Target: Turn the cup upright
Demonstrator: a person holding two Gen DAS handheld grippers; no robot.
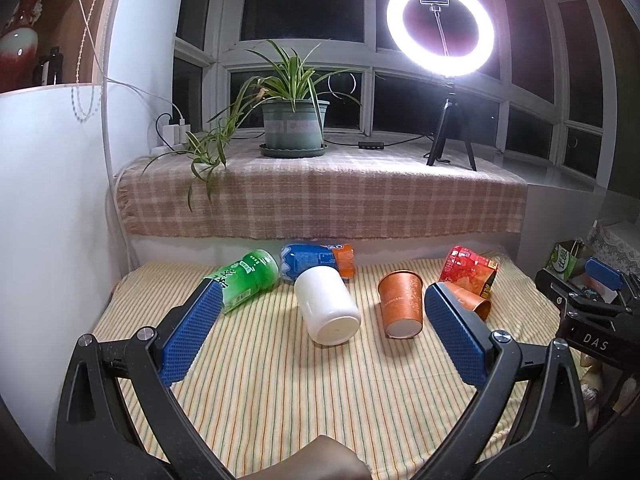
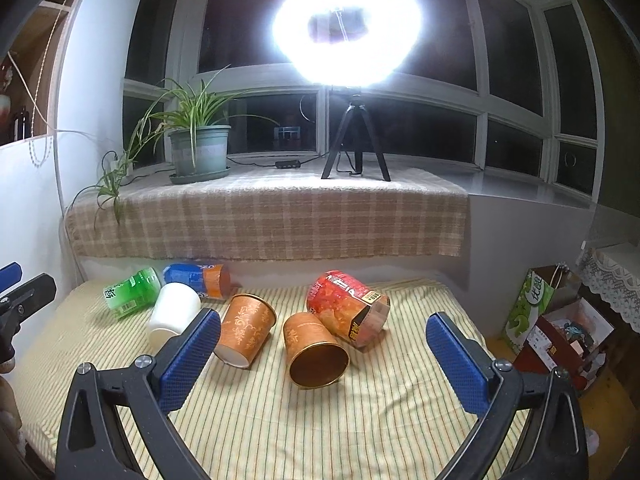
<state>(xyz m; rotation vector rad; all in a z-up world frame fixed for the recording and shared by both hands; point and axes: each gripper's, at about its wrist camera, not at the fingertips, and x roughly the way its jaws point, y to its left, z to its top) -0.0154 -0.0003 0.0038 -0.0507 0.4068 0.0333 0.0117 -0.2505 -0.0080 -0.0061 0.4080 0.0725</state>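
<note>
Several cups lie on their sides on the striped cloth. A white cup lies with its base toward me; it also shows in the right wrist view. An orange cup lies beside it, also in the right wrist view. A second orange cup has its mouth toward me; the left wrist view shows only part of it. My left gripper is open and empty, short of the white cup. My right gripper is open and empty, its fingers on either side of the orange cups.
A green cup, a blue and orange cup and a red cup lie at the back. A checked ledge carries a potted plant and a ring light. Boxes stand right of the table.
</note>
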